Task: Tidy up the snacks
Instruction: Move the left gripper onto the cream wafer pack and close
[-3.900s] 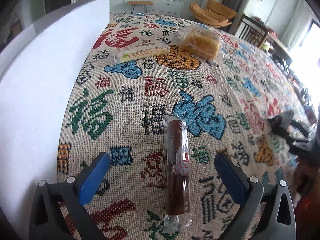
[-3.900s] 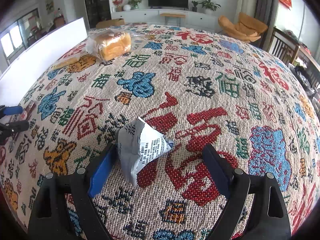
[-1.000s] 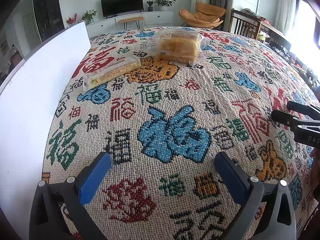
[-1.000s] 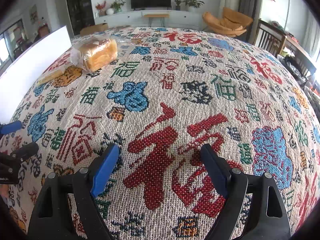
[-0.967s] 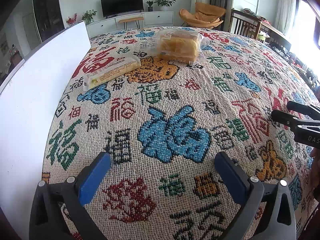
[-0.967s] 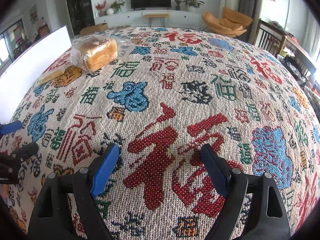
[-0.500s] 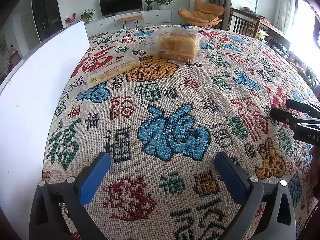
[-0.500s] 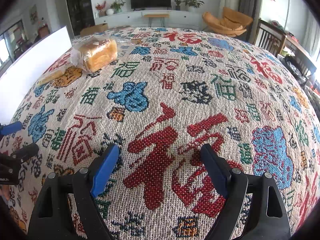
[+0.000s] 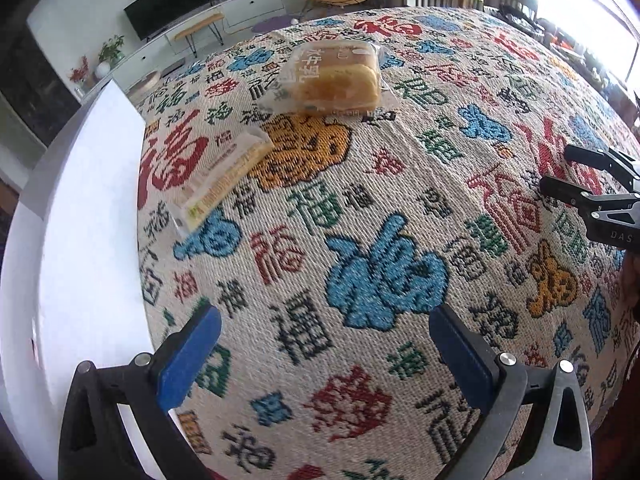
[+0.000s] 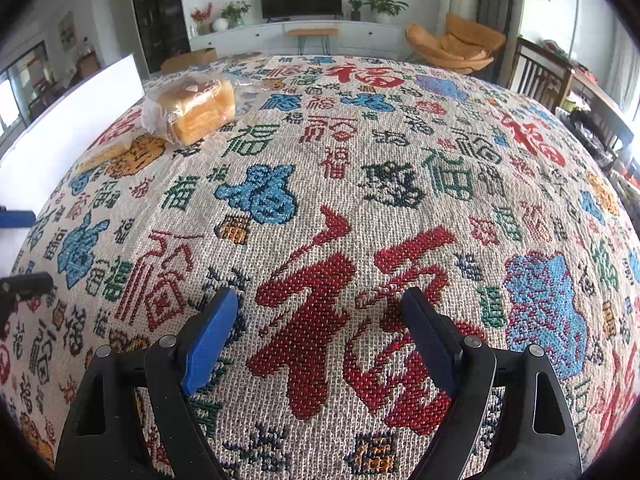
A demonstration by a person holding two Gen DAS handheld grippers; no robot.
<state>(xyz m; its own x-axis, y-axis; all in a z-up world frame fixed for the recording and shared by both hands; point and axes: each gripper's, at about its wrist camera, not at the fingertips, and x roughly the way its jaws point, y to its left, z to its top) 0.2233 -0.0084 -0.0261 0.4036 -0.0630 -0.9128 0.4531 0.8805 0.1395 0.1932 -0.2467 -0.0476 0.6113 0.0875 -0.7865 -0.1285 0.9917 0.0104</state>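
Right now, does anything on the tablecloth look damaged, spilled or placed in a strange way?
Nothing stands out. The bagged bread loaf and the long flat snack pack lie sealed on the patterned cloth, apart from each other, near the white board. No crumbs or spills show. Both grippers are open and empty.

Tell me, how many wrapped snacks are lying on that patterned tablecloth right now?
2. A bagged bread loaf sits toward the far side of the tablecloth, and a long flat packet lies nearer, beside the white board. Others could be outside both views.
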